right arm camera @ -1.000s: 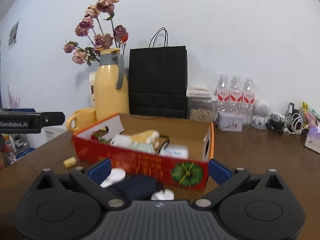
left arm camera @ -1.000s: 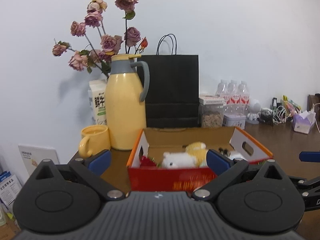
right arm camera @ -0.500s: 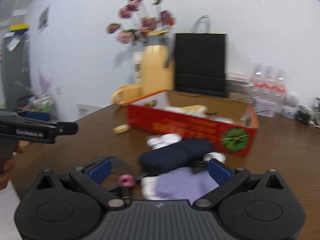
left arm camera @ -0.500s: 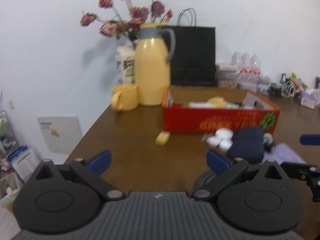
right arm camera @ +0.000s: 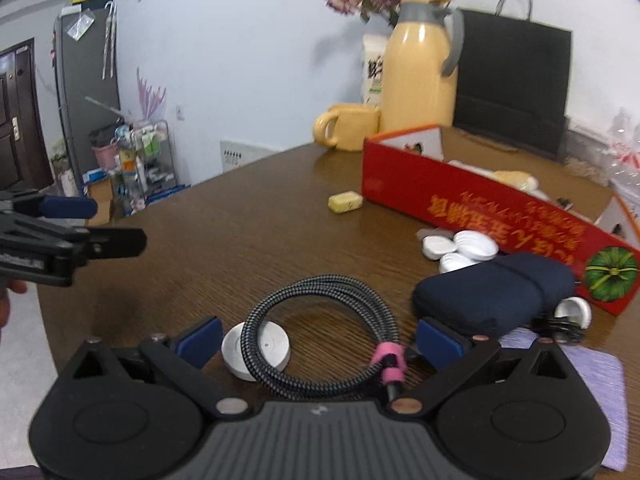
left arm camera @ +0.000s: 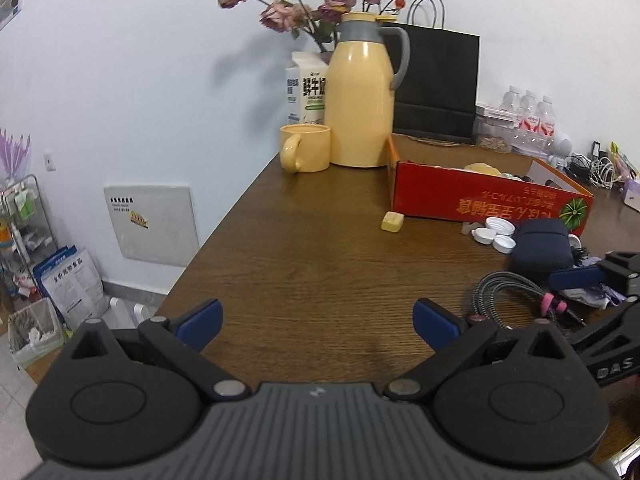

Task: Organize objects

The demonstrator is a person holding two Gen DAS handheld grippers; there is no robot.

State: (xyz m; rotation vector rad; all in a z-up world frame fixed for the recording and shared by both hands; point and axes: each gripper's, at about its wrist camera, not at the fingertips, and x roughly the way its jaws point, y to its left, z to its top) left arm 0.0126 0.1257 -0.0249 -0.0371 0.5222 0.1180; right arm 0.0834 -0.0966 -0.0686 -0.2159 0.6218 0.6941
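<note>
1. Left gripper (left arm camera: pixel 318 322): fingers spread wide, holding nothing, over bare brown worktop (left arm camera: pixel 304 256).
2. Right gripper (right arm camera: pixel 318 338): fingers spread wide, empty, flanking a coiled braided cable (right arm camera: pixel 320 332) with a pink tie; a white round disc (right arm camera: pixel 272 346) lies under the coil's 9 o'clock side.
3. Navy pouch (right arm camera: pixel 496 294): at 2 o'clock of the coil, touching white caps (right arm camera: pixel 460 246).
4. Red box (right arm camera: pixel 496 216): open-topped, at 1 o'clock, behind the pouch.
5. Yellow block (right arm camera: pixel 345 202): at 12 o'clock, just beside the box.
</note>
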